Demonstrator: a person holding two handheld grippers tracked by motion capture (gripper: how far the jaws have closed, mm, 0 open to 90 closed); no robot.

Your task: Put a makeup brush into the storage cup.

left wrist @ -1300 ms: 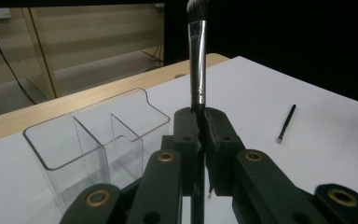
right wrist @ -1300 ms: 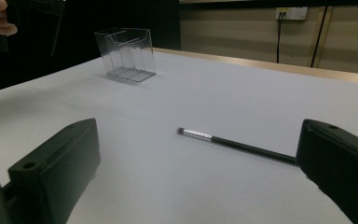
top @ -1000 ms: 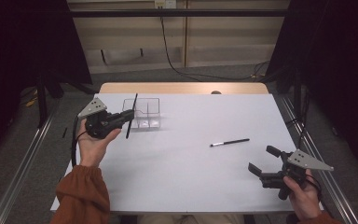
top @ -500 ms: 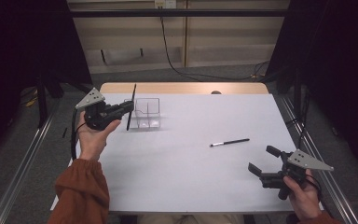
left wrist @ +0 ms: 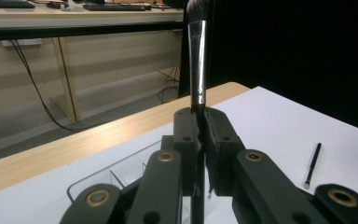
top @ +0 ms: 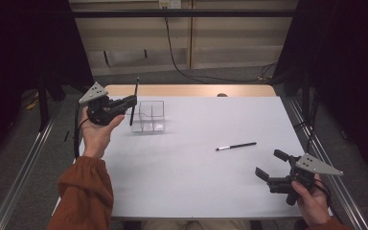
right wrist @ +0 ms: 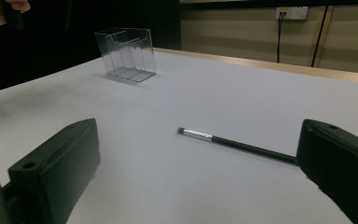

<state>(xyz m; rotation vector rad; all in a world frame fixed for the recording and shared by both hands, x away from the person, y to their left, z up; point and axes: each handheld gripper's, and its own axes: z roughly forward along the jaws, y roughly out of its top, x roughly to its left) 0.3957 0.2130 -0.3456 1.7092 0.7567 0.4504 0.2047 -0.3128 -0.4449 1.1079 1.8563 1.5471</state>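
My left claw [top: 130, 101] was clamped on a makeup brush [left wrist: 196, 56], handle pinched between the jaws, bristles up, held nearly upright just left of the clear acrylic organizer [top: 148, 116] at the counter's [top: 191, 187] far left. My right claw [top: 272, 166] sat jaws apart, holding nothing, near the front right corner, with a second, thinner brush [top: 236, 145] lying flat on the counter ahead of it.

Risks as I judged them: the pinch sat mid-handle, so the brush could pivot or slip on lowering; its tail could catch the organizer's rim or a divider and tip the light box.

Hard to make out: the brush's lower end was hidden behind the jaws in the left gripper view, the bristle tip was cut off at the top, and the organizer's dividers were faint.
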